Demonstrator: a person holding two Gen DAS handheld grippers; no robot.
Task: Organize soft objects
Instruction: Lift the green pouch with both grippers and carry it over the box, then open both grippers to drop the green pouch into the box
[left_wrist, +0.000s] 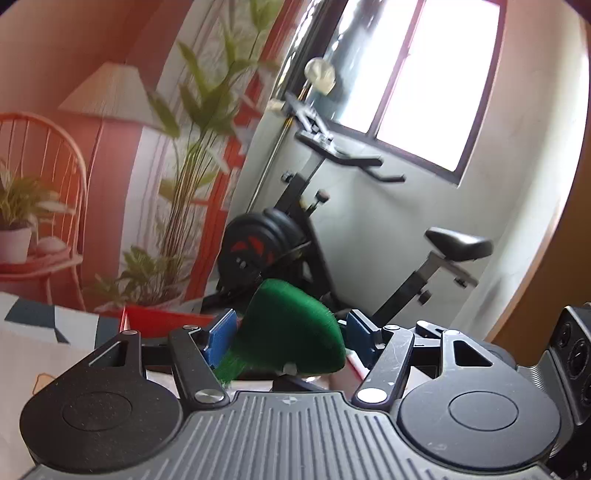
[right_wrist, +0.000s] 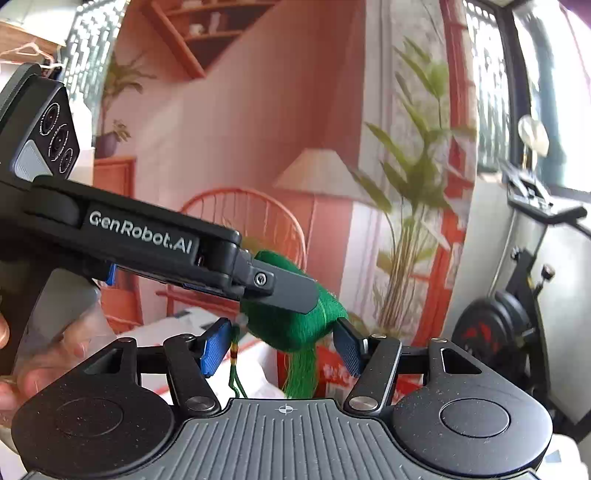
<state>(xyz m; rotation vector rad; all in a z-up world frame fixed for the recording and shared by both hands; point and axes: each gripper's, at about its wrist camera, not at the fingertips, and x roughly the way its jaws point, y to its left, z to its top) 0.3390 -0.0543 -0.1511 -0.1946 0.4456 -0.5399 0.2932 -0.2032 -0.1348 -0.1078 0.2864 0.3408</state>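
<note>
A green thread-wound ornament (left_wrist: 291, 332), cone-shaped with a green tassel (right_wrist: 299, 369) and a beaded cord, hangs in the air between both grippers. In the left wrist view my left gripper (left_wrist: 291, 315) is shut on it, a blue pad (left_wrist: 221, 336) against each side. The right wrist view shows the left gripper (right_wrist: 295, 295) reaching in from the left, one grey finger (right_wrist: 291, 291) lying across the ornament (right_wrist: 295, 325). My right gripper (right_wrist: 281, 324) holds the same ornament at its fingertips, the right pad (right_wrist: 347, 347) pressed on it.
A black exercise bike (left_wrist: 295, 240) stands by the window wall. A tall potted plant (left_wrist: 192, 177) and a painted backdrop with chair and lamp are behind. A red box (left_wrist: 162, 321) sits below the grippers. A person's hand (right_wrist: 33, 362) holds the left gripper's handle.
</note>
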